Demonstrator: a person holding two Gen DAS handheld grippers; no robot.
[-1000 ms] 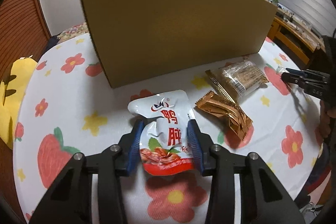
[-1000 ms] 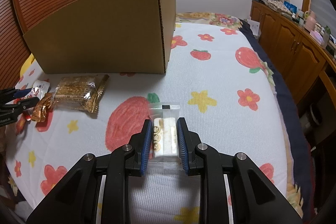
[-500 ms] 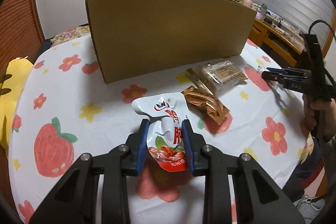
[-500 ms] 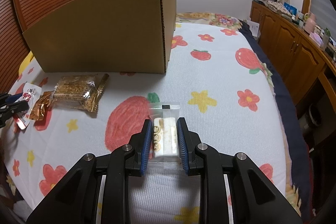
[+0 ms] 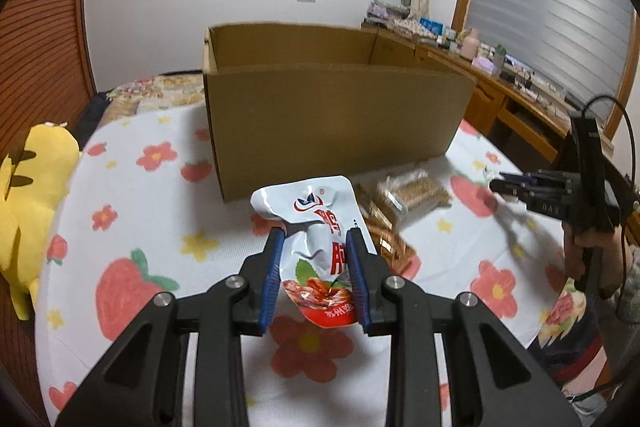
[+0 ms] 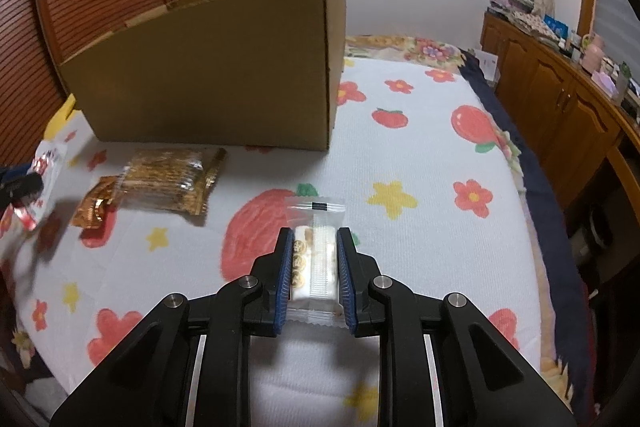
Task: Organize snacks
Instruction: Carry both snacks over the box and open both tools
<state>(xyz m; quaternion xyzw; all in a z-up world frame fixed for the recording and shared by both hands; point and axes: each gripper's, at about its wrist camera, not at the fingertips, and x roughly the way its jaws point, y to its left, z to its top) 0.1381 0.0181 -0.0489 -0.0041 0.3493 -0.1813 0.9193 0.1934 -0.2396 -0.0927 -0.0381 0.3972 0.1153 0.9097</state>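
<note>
Left wrist: L gripper [image 5: 316,247] pinching pouch [image 5: 316,227]; R gripper [image 6: 313,251] clamps biscuits [image 6: 314,267].

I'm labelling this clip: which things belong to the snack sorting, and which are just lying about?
Job: white-red pouch, clear-wrapped biscuit pack, gold-edged cracker pack, copper wrapper, cardboard box.
Lying about: yellow plush, sideboard clutter.

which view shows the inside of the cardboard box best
Left wrist view: it looks over the near wall of the cardboard box onto the inner far walls, though not the floor. Right wrist view shows only its outer walls.
</note>
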